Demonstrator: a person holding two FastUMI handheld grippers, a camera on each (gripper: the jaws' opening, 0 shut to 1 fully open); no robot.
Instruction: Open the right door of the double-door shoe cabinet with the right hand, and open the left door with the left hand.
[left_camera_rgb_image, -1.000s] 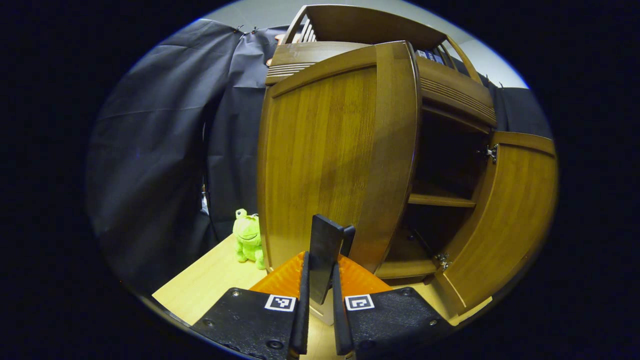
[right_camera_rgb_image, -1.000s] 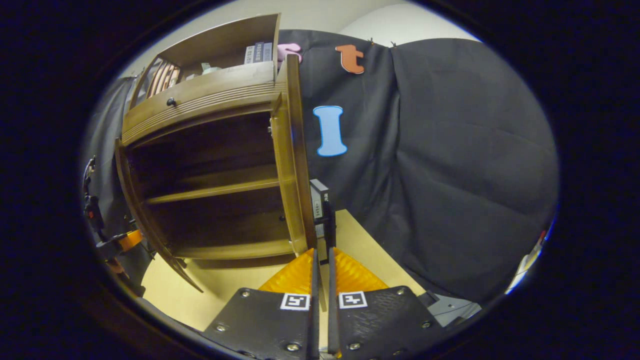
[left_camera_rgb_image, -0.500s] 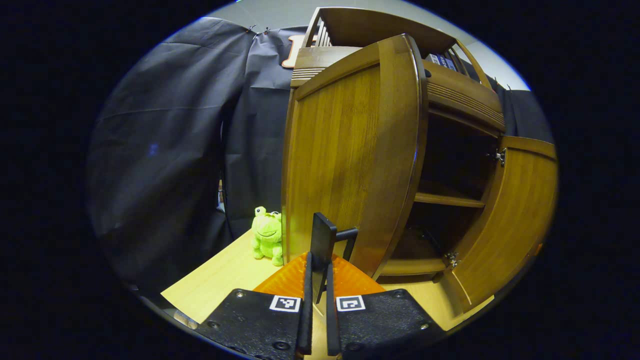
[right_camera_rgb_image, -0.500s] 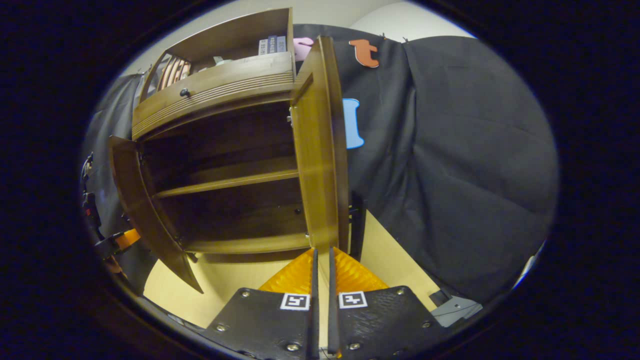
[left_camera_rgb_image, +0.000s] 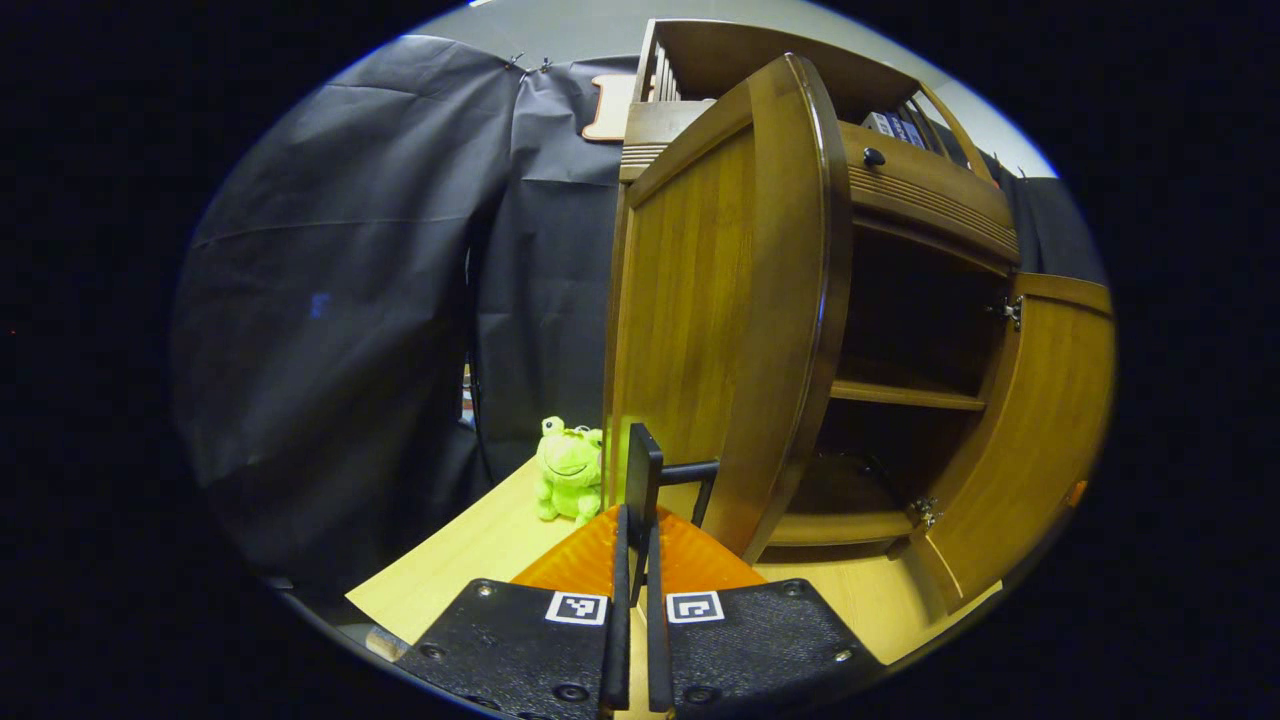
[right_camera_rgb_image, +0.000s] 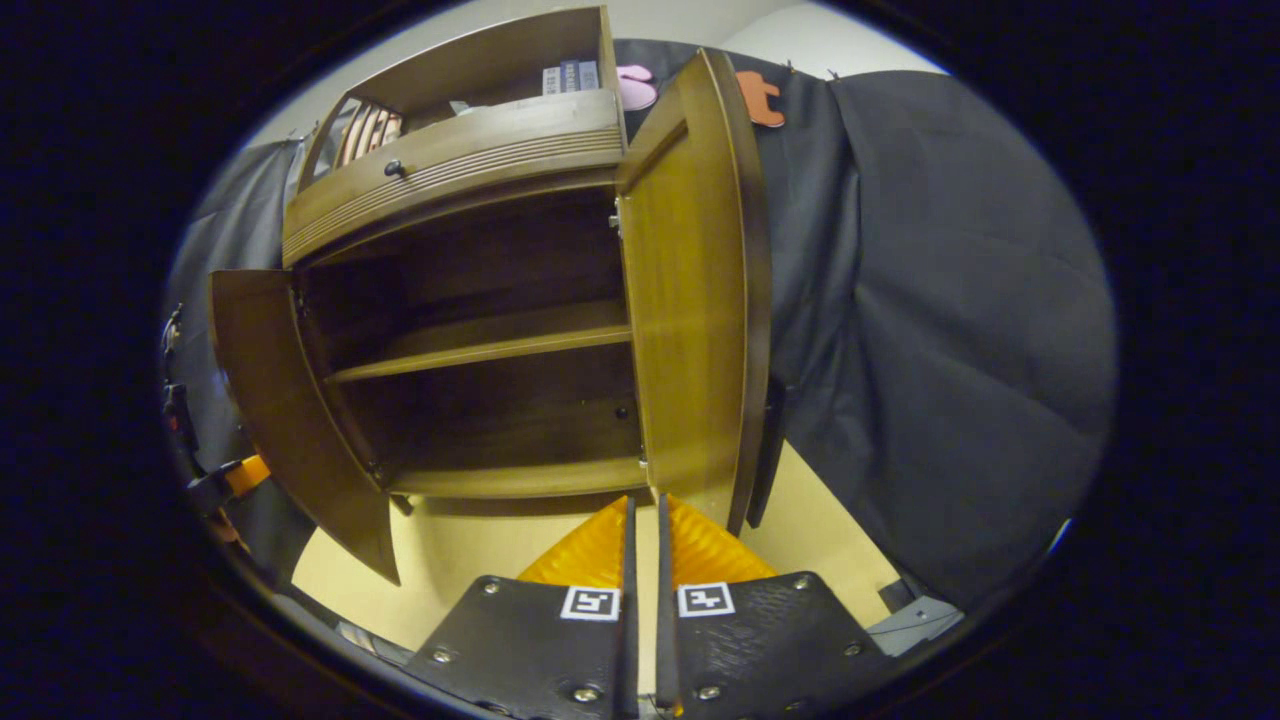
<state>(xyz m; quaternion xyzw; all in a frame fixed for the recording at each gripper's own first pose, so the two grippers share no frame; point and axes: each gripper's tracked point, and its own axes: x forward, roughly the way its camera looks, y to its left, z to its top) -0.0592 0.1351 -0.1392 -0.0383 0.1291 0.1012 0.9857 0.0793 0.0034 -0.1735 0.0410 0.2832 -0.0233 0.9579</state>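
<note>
The wooden shoe cabinet (left_camera_rgb_image: 930, 190) has both doors swung wide. In the left gripper view, the left door (left_camera_rgb_image: 710, 300) stands nearly edge-on, and my left gripper (left_camera_rgb_image: 635, 515) is shut on its black bar handle (left_camera_rgb_image: 642, 465). The right door (left_camera_rgb_image: 1030, 430) hangs open at the far right. In the right gripper view, the right door (right_camera_rgb_image: 690, 300) is open, with its black handle (right_camera_rgb_image: 768, 450) behind its edge. My right gripper (right_camera_rgb_image: 642, 500) is shut with nothing between its fingers, below and left of that handle. The left door (right_camera_rgb_image: 270, 380) and the left gripper (right_camera_rgb_image: 228, 482) show at the left.
A green frog plush (left_camera_rgb_image: 570, 480) sits on the light wooden tabletop (left_camera_rgb_image: 470, 560) just left of the open left door. One bare shelf (right_camera_rgb_image: 480, 345) crosses the dark inside of the cabinet. A drawer with a knob (left_camera_rgb_image: 874, 157) runs above the doors. Black cloth walls stand behind.
The left door has swung further open with my left gripper on its handle. My right gripper has come off the right door's handle, which now lies to its right.
</note>
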